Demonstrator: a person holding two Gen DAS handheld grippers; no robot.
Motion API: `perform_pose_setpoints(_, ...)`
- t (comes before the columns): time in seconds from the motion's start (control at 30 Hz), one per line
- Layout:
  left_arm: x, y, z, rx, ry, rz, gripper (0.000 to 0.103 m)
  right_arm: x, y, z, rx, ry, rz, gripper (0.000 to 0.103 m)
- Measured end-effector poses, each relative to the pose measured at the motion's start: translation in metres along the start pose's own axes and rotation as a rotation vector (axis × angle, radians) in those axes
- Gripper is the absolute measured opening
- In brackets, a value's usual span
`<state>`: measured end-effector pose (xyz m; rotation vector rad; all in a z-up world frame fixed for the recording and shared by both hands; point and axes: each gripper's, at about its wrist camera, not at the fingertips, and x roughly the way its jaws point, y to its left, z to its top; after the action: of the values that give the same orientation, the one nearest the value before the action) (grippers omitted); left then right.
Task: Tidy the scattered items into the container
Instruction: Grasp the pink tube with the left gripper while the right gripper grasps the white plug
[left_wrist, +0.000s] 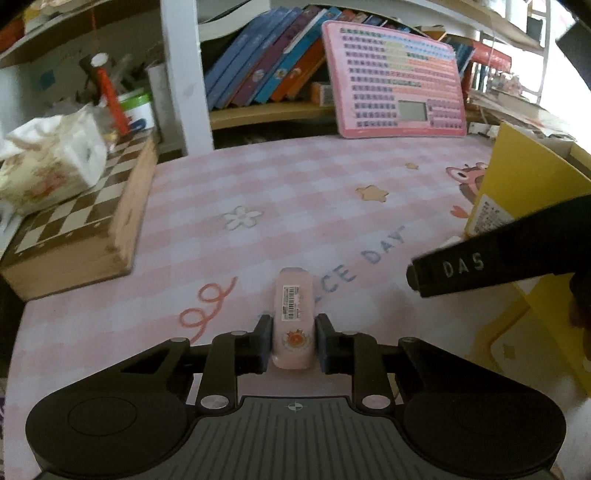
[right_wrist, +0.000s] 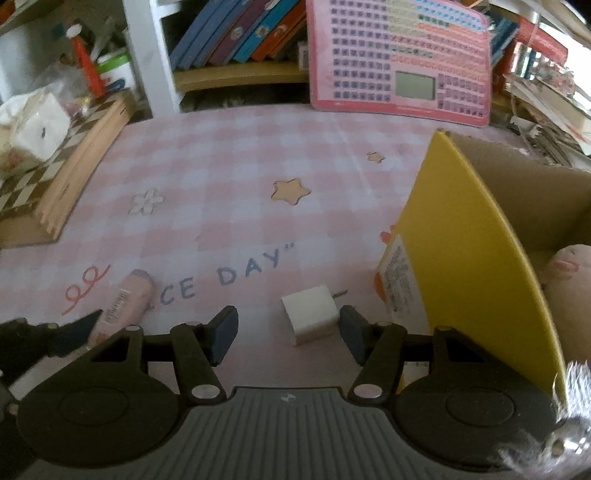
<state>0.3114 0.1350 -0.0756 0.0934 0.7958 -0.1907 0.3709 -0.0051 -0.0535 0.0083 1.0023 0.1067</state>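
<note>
With a plush toy (right_wrist: 569, 273) already in the yellow cardboard box (right_wrist: 476, 236), the left tool (left_wrist: 293, 338) pinches the pink tube (left_wrist: 293, 314) lying on the table (left_wrist: 295, 192), and the right tool (right_wrist: 290, 332) stands wide around the white charger cube (right_wrist: 310, 317), both unlifted.

Pink-and-white checked surface (right_wrist: 229, 147) with star and flower motifs; pale pink tube (left_wrist: 293, 317); white cube (right_wrist: 310, 319); yellow-sided brown cardboard box (right_wrist: 465, 236); brown-and-white chessboard (left_wrist: 74, 218).
</note>
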Motion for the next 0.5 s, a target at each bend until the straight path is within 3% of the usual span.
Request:
perform_pose_setpoints(0.13,-0.0053,0.0071,-0.0029,-0.013,0.020,0.000,0.024,0.0002,0.0025,-0.0035,-0.088,0.004,0.055,0.053)
perform_pose_setpoints(0.33,-0.0011,0.0097,0.0008,-0.042,0.018,0.004,0.027,0.0001,-0.0021,0.0019,-0.061,-0.046,-0.016,0.061)
perform_pose_setpoints(0.5,0.0032,0.0083,0.0041,-0.047,0.010,0.005,0.027,0.0064,-0.0025,0.0056,-0.066,-0.033,-0.017,0.059)
